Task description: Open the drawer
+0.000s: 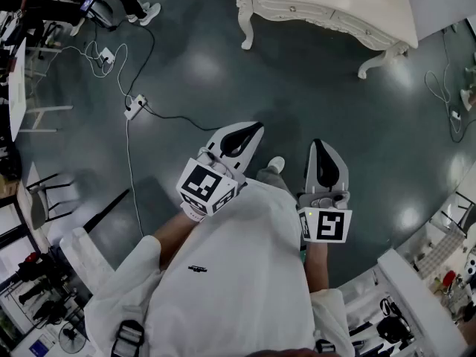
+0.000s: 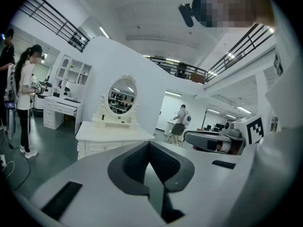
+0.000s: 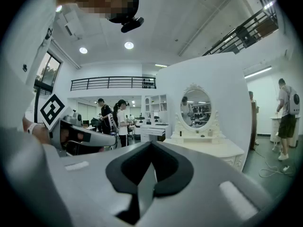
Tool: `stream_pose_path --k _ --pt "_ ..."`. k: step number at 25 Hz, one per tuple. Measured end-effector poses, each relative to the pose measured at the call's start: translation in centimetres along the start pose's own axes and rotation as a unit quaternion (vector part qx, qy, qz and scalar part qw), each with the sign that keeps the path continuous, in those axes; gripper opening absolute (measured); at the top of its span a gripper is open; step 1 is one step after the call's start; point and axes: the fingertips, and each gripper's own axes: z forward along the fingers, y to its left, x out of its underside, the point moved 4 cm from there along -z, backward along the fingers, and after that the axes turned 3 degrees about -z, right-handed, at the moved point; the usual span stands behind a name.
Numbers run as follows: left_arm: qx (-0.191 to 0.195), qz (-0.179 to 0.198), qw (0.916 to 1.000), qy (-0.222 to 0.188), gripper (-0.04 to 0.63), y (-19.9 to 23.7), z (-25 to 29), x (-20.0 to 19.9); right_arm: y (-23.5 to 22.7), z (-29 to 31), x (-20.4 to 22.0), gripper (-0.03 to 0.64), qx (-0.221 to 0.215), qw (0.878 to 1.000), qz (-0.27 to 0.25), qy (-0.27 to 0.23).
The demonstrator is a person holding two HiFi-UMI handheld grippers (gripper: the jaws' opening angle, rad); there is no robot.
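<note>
1. The left tongs (image 2: 149, 144) have their pads together with nothing between them. The right tongs (image 3: 151, 144) are closed and empty in the same way.
2. Both pairs are held side by side in front of the person's body, close to level and aimed the same way. This looks like a carrying posture for an approach rather than a reach.
3. The white counter (image 1: 327, 10) with the oval mirror (image 2: 122, 96) stands ahead of both tongs and well apart from them. It lies a little left of the left tips and a little right of the right tips. Bare floor (image 1: 312, 95) lies between the tongs and the counter.
4. The drawer (image 2: 101, 147) sits in the counter's front under the top, facing the tongs. It appears shut, so the task is probably not begun (the knob is too small to read well).
5. Closed pads suit travel. In my judgement they must part before they can take a knob.
6. Counts:
   - Two pairs of tongs.
   - One mirrored counter and one mirror.
   - Two knobs visible on its front from the head view.
   - One further white desk (image 2: 59, 111) far off to the left of the left tongs.
   - One power strip (image 1: 134, 108) on the floor to their left, with cables.
</note>
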Motion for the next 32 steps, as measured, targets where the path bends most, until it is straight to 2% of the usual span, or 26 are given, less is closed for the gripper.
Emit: stream_pose_path --k 7,11,18,22,32 --pt "-0.001 0.009 1.0 -0.003 0.009 1.2 -0.6 -0.4 0.9 0.8 -0.3 0.011 0.007 1.0 0.009 -0.002" --pt "-0.007 0.003 1.0 -0.003 0.009 0.6 -0.3 -0.1 -0.4 0.5 0.2 0.011 -0.002 0.999 0.051 -0.002" --pt "-0.007 0.005 1.0 -0.004 0.009 -2.3 2.8 -0.1 -4.8 -0.9 0.8 0.011 0.009 0.998 0.062 -0.003" --pt "-0.002 -0.004 1.0 -0.006 0.009 -4.5 4.7 0.4 -7.2 -2.1 2.2 0.011 0.006 0.998 0.058 0.015" --pt "0.002 -0.017 0.9998 0.0 0.009 -7.9 6.8 1.2 -10.5 -4.6 2.5 0.011 0.021 0.998 0.066 0.01"
